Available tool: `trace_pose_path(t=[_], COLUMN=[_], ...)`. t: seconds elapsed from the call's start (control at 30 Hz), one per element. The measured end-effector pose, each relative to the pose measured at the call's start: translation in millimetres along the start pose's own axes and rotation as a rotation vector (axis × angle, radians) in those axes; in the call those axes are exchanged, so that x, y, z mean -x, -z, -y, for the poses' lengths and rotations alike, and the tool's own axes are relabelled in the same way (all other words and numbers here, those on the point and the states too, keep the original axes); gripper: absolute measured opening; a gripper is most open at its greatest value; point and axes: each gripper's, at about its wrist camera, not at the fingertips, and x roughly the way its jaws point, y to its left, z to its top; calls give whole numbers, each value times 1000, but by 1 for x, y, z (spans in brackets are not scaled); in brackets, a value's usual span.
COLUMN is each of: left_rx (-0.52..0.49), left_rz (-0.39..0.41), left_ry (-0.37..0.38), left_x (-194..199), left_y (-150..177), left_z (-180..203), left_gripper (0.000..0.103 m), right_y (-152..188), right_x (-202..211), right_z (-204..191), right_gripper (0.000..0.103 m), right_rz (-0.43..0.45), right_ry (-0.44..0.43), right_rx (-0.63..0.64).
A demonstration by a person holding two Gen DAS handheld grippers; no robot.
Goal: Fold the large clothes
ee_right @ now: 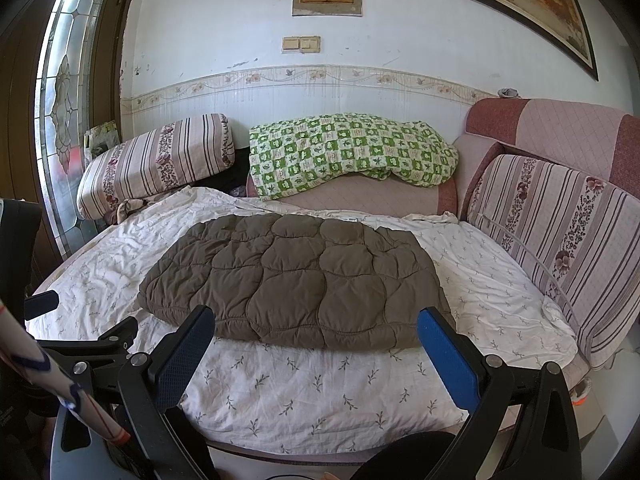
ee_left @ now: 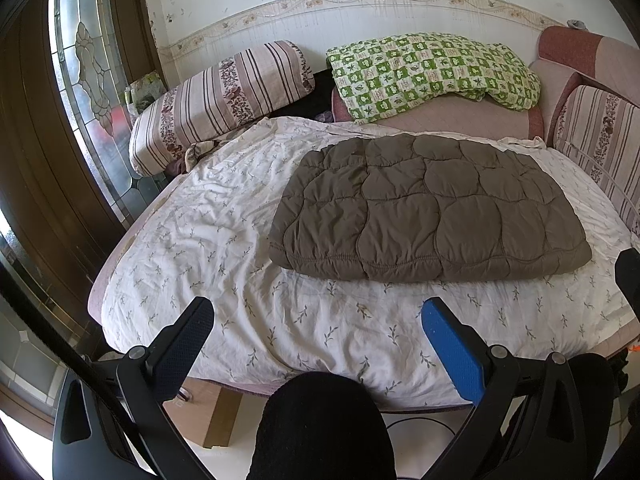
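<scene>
Already folded, the brown quilted jacket [ee_right: 296, 280] is lying flat on the bed [ee_right: 320, 392] with its long axis running left to right, while the left gripper [ee_left: 318, 320] and right gripper [ee_right: 316, 328] are hanging wide open and empty, both short of its near edge.

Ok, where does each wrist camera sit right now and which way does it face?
Left wrist: on the left gripper, jaws open, off the bed's near edge, facing the brown quilted garment; a dark-clothed knee shows below.
Right wrist: on the right gripper, jaws open, further right, facing the same garment; the left gripper shows at its left edge.
Shared: garment, white sheet, green blanket.
</scene>
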Motion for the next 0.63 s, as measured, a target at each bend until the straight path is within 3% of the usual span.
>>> trace_pose_path(t=[0.4, 0.63], left_rx=[-1, -22], left_rz=[-11, 25], left_ry=[-2, -19], left_x=[-4, 9], left_y=[4, 10], left_z=[-1, -8], left_gripper=[103, 103], right_y=[7, 1], right_x=[-4, -3], right_z=[1, 9], right_gripper=[103, 103], right_rz=[-12, -2], right_ry=[-10, -12], right_rx=[5, -11])
